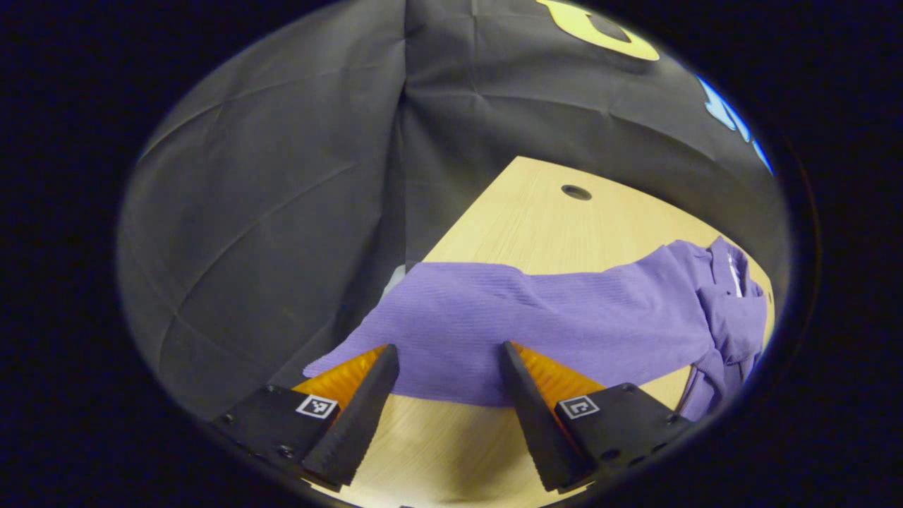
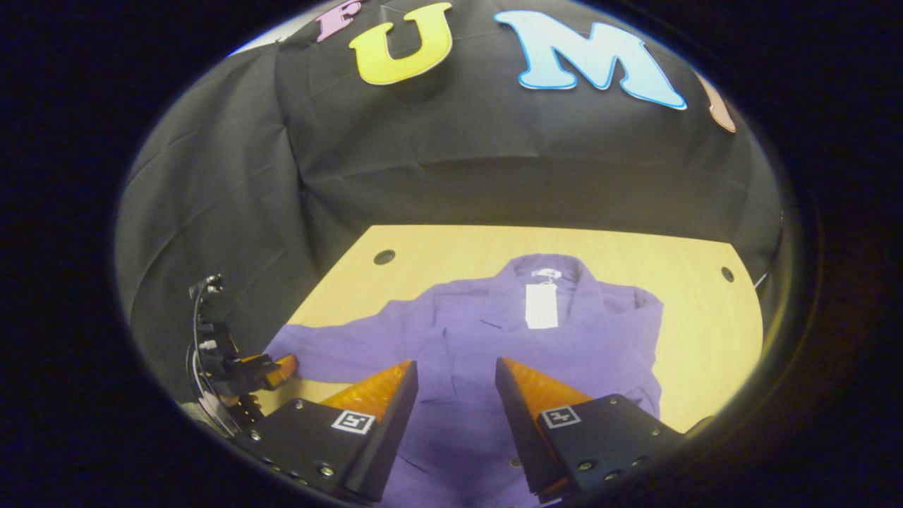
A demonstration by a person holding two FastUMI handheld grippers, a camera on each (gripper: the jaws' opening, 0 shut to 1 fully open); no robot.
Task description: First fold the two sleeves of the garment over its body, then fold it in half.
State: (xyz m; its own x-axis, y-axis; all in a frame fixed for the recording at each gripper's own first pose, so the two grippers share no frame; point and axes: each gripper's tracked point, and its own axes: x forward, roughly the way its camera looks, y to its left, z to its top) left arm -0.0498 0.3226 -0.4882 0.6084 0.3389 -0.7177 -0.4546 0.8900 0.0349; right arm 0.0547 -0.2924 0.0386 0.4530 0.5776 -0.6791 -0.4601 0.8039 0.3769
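A purple garment (image 2: 465, 339) lies flat on the wooden table (image 2: 451, 243), collar at the far side, with a white tag (image 2: 542, 305) on its chest. One long sleeve (image 1: 494, 317) stretches out to the table's left edge. My left gripper (image 1: 448, 349) is open just above that sleeve, near its cuff, with the cloth under its fingertips. The right gripper view has the left gripper (image 2: 274, 370) at the sleeve's end. My right gripper (image 2: 455, 363) hangs open over the lower body of the garment, holding nothing.
The table (image 1: 536, 212) has round cable holes (image 1: 576, 192) near its far corners (image 2: 384, 257). Black cloth walls close in behind and to the left. Bare wood shows beyond the collar and right of the garment (image 2: 705, 339).
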